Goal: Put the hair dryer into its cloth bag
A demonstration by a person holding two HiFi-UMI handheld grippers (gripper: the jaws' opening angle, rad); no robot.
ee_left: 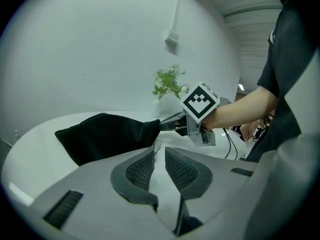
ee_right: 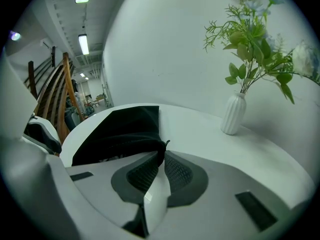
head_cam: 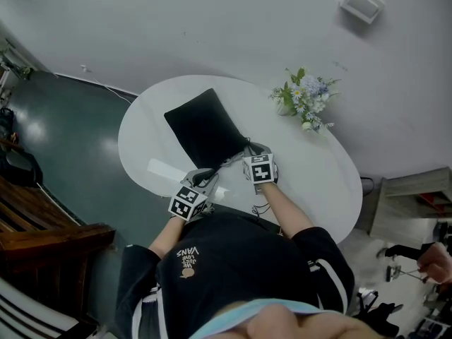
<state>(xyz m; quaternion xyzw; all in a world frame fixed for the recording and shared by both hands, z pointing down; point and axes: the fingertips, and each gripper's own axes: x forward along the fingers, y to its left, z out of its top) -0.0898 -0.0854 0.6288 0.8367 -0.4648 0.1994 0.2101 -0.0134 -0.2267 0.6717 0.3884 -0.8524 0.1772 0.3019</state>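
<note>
A black cloth bag (head_cam: 205,129) lies on the white oval table (head_cam: 311,182), its mouth towards me. It looks bulky; no hair dryer shows in any view. My right gripper (head_cam: 247,145) is at the right corner of the mouth, and the right gripper view shows its jaws (ee_right: 162,156) shut on the bag (ee_right: 120,129) edge, with black cloth running down between the pads. My left gripper (head_cam: 208,175) sits at the mouth's left corner. In the left gripper view its jaws (ee_left: 159,151) stand a narrow slit apart, nothing between them, and the bag (ee_left: 105,136) lies just beyond the tips.
A white vase of flowers (head_cam: 304,101) stands on the far right of the table, well away from the bag. The table's near edge runs just below both grippers. A black cable (ee_left: 227,144) hangs by my right forearm. A wooden bench (head_cam: 42,239) stands on the floor at left.
</note>
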